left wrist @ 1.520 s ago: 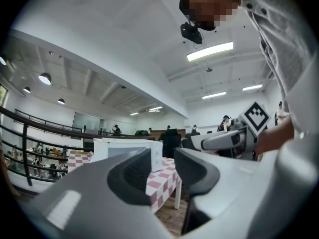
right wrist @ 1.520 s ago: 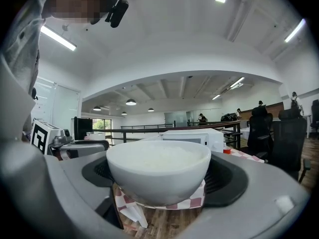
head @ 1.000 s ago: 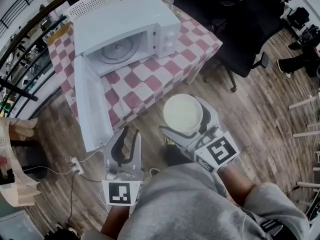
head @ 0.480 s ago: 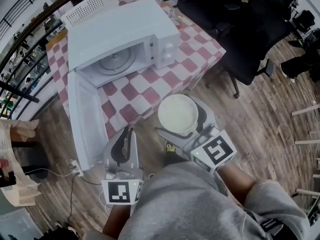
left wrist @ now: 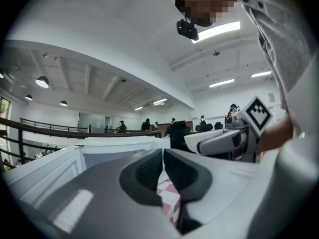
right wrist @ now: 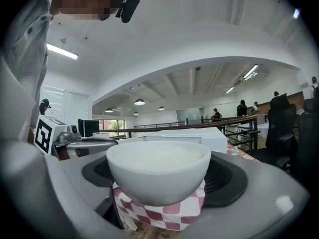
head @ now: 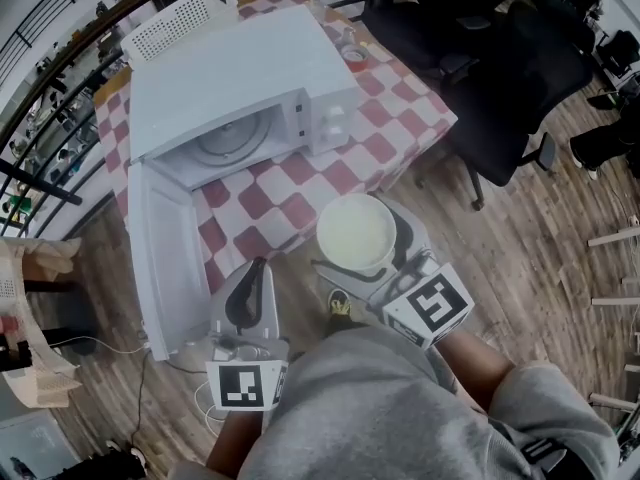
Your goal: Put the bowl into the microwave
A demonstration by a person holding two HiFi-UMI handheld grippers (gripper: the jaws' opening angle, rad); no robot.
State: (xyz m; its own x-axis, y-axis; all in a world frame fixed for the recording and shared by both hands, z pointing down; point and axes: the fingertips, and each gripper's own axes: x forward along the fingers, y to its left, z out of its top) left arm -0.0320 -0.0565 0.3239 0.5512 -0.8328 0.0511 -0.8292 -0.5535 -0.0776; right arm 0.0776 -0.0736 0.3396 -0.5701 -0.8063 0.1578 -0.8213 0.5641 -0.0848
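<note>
A white bowl [head: 357, 231] with pale contents is gripped by its sides in my right gripper [head: 365, 248], which holds it just over the near edge of the checked table [head: 392, 133]. In the right gripper view the bowl [right wrist: 158, 171] fills the space between the jaws. The white microwave [head: 240, 68] stands on the table at the upper left. Its door [head: 160, 243] is swung wide open toward me and the turntable [head: 225, 140] shows inside. My left gripper [head: 256, 268] hovers shut and empty beside the door; in its own view, the left gripper [left wrist: 163, 158] has its pads together.
A white perforated basket [head: 180, 18] sits behind the microwave. Small items [head: 352, 53] lie at the table's far corner. Black office chairs [head: 500, 78] stand to the right of the table. A dark railing [head: 40, 98] runs along the left, and a cable [head: 200, 368] lies on the wooden floor.
The left gripper's jaws have come together. The table and microwave sit closer and lower in the head view, so the bowl now reaches the table's edge.
</note>
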